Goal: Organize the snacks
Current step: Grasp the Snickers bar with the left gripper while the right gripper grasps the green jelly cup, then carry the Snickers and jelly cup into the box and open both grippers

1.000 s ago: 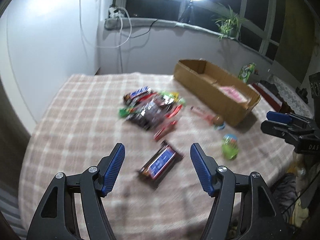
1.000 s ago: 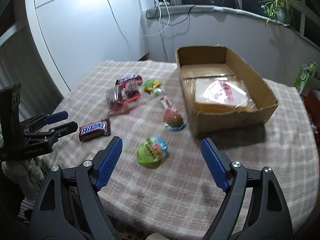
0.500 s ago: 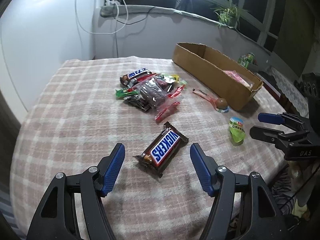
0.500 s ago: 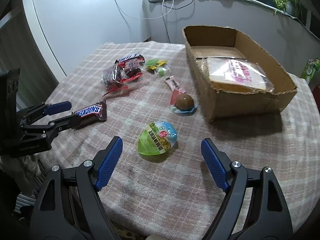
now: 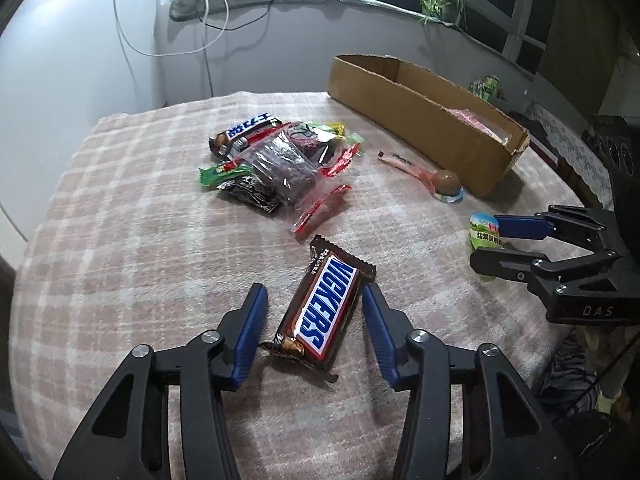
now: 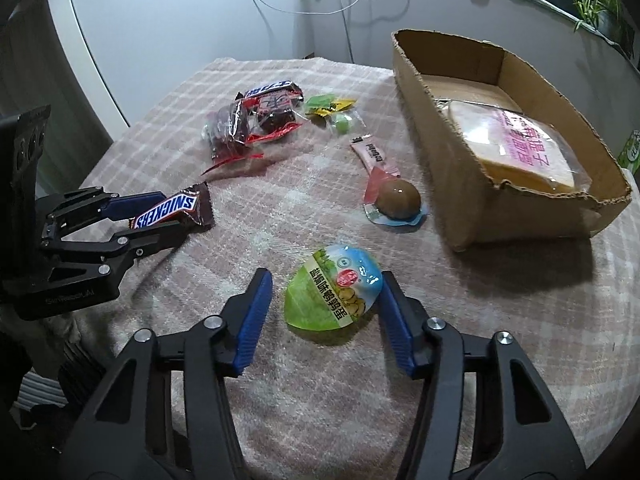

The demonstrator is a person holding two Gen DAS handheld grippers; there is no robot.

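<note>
A Snickers bar [image 5: 326, 306] lies on the checked tablecloth between the fingers of my open left gripper [image 5: 314, 298]; the right finger is close to its edge. It also shows in the right wrist view [image 6: 172, 208]. A green egg-shaped snack pack [image 6: 334, 292] lies between the fingers of my open right gripper [image 6: 326, 284], close to the right finger. It also shows in the left wrist view [image 5: 486, 232]. A cardboard box [image 6: 472, 160] at the right holds a wrapped bread pack [image 6: 520, 148].
A pile of wrapped snacks [image 5: 280, 160] lies mid-table. A brown egg in a clear pack [image 6: 398, 202] and a pink stick pack [image 6: 370, 152] lie beside the box. The table's front edge is near both grippers. Cables hang on the back wall [image 5: 80, 40].
Both grippers have moved forward and down. The Snickers bar now sits between the left fingers and the green pack between the right fingers. The jaws have narrowed somewhat.
</note>
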